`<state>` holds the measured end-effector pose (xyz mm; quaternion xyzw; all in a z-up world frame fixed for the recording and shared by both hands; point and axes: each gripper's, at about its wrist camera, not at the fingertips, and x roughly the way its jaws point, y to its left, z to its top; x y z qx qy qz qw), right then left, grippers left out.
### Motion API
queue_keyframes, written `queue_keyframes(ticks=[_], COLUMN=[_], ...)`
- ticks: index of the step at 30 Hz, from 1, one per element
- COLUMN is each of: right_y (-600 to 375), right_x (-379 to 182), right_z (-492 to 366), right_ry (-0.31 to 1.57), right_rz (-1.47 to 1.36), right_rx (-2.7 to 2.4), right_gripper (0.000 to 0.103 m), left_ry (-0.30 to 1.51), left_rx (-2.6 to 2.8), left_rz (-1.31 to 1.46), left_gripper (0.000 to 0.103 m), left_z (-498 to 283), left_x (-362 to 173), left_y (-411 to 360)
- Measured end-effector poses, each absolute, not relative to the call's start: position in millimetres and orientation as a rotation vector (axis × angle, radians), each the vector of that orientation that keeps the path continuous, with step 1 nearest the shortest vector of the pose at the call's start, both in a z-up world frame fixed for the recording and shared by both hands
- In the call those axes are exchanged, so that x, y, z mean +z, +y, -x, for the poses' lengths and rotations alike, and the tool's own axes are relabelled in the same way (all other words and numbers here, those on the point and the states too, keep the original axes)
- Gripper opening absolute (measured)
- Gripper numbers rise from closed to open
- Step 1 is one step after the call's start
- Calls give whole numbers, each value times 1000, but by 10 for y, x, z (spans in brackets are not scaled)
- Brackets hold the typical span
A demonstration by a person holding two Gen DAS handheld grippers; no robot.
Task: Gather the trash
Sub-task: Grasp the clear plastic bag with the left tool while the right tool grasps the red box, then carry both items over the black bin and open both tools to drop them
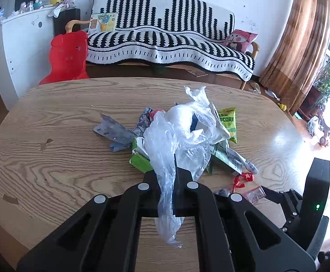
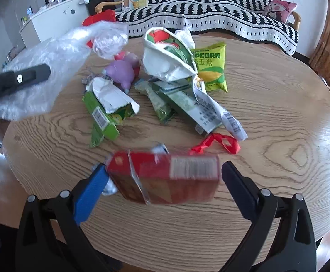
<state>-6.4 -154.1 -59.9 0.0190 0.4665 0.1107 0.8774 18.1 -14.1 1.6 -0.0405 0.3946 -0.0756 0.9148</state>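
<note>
Red box (image 2: 165, 176) between claw (image 2: 162, 176), litter beyond.

Both wrist views overlook the table (image 1: 62, 117), facing the sofa (image 1: 165, 40).

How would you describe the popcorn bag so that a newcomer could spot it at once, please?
On the oval wooden table, find the trash pile at its middle. At the pile's far right edge lies the popcorn bag, the only yellow-green packet printed POPCORN.

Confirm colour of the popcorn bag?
Yellow-green, with green lettering and a corn picture: the popcorn bag shows best in the right wrist view.
</note>
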Motion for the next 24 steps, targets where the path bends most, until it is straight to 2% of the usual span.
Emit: queue_keyframes(ticks=[3,4,5,15,24], right_y=[-1501,-1509,-1528,-2136,-3538], right_x=[-614,-611,-600,-140,30], right_z=[46,43,49,142,513], right_ry=[978,979,976,845,786], right_rz=[-23,-24,-30,-121,-233], right_rx=[231,228,229,212,-13], right_gripper=[96,94,86,85,85], left_ry=[824,824,825,829,811], left_rx=[-164,-163,-163,-204,-360], left_rz=[93,87,84,88,-4], left_gripper=[3,3,3,3,3], left_z=[-188,-181,-178,-235,-189], left_x=[2,-5,-12,-40,-40], left_y=[-155,-169,-180,-403,-1397])
